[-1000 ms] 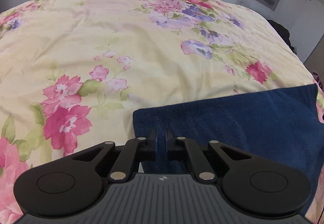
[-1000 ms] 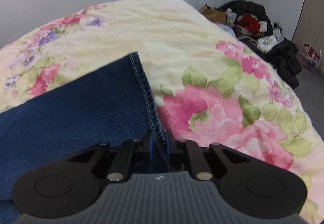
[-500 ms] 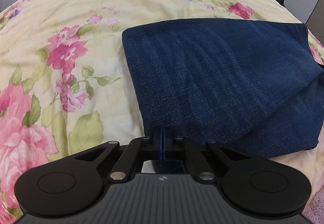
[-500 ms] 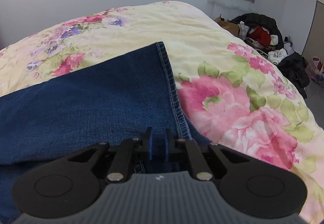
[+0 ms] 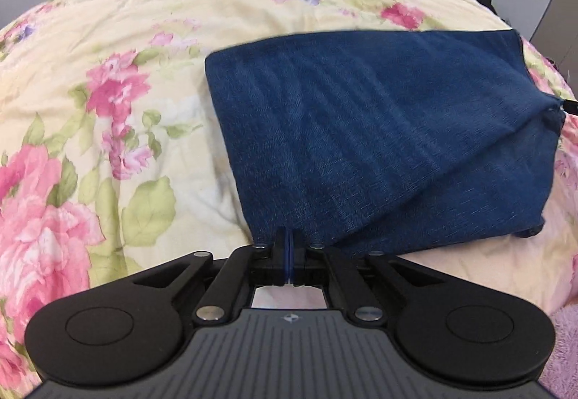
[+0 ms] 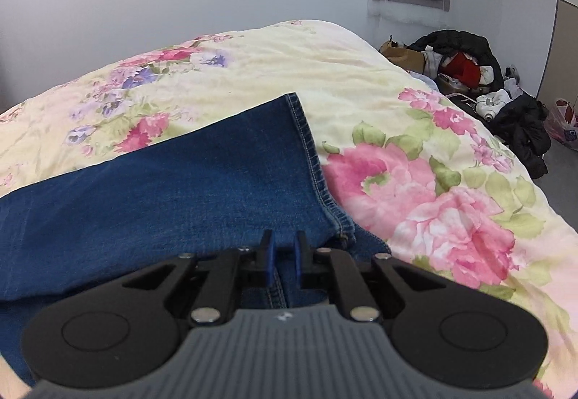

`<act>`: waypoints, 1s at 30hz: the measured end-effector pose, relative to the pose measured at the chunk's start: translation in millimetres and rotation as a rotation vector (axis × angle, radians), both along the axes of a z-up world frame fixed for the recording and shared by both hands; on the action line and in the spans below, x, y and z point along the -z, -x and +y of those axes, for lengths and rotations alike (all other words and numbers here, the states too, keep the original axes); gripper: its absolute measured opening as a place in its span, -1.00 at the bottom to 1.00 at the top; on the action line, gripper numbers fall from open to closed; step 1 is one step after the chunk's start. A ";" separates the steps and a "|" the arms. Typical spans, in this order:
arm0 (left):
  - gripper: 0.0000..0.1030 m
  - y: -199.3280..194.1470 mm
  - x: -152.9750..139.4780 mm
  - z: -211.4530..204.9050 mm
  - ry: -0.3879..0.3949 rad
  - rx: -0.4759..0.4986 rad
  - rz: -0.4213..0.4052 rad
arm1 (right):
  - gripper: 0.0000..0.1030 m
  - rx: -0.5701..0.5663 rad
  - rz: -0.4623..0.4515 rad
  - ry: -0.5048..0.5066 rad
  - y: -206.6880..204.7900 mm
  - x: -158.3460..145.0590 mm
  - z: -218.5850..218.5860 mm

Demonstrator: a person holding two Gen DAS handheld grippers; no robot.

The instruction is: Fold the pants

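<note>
Dark blue denim pants [image 5: 365, 142] lie folded over on a floral bedspread [image 5: 108, 103]. My left gripper [image 5: 289, 236] is shut on the near left corner of the pants and holds that edge a little lifted. In the right wrist view the pants [image 6: 162, 189] show their stitched hem [image 6: 310, 153]. My right gripper [image 6: 283, 245] is slightly open just above the near edge of the hem layer, with fabric below it. The fingers grip nothing that I can see.
The bedspread [image 6: 415, 182] covers the whole bed. A pile of dark clothes and bags [image 6: 480, 81] lies on the floor past the bed's right side. A white wall is behind the bed. A pink fuzzy fabric [image 5: 563, 345] shows at the lower right.
The left gripper has carried the pants' edge back over itself, so a folded panel now lies ahead of it. The right gripper has opened and let go of the hem.
</note>
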State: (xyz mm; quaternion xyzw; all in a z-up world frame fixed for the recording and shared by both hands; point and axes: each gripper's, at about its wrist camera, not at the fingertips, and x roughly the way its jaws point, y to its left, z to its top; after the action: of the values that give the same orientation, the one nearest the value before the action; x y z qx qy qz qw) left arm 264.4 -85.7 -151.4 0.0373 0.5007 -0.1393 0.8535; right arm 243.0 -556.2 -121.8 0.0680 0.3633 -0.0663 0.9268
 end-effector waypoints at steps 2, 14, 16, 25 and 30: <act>-0.98 -3.4 11.0 1.6 0.015 -0.009 0.036 | -0.92 -0.013 0.009 -0.024 12.8 -0.4 4.0; -0.91 -4.4 -31.2 -0.9 0.077 -0.057 -0.020 | -0.07 0.148 0.021 -0.392 82.8 17.1 -25.7; -0.91 -11.9 -38.4 -9.6 0.073 -0.055 -0.040 | 0.07 0.213 0.011 -0.509 79.8 22.1 -42.7; -0.88 -54.5 -47.8 -76.9 0.099 0.037 -0.094 | 0.50 0.430 -0.074 -0.897 29.0 67.7 -94.6; -0.85 -80.8 -38.7 -114.4 0.109 0.094 -0.107 | 0.12 0.445 -0.113 -0.954 3.5 88.9 -102.7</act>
State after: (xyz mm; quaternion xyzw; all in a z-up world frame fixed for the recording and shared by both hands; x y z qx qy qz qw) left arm 345.2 -200.1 -112.7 0.0215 0.4437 -0.2040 0.8724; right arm 239.5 -658.9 -210.7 0.5611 0.2793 -0.0848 0.7746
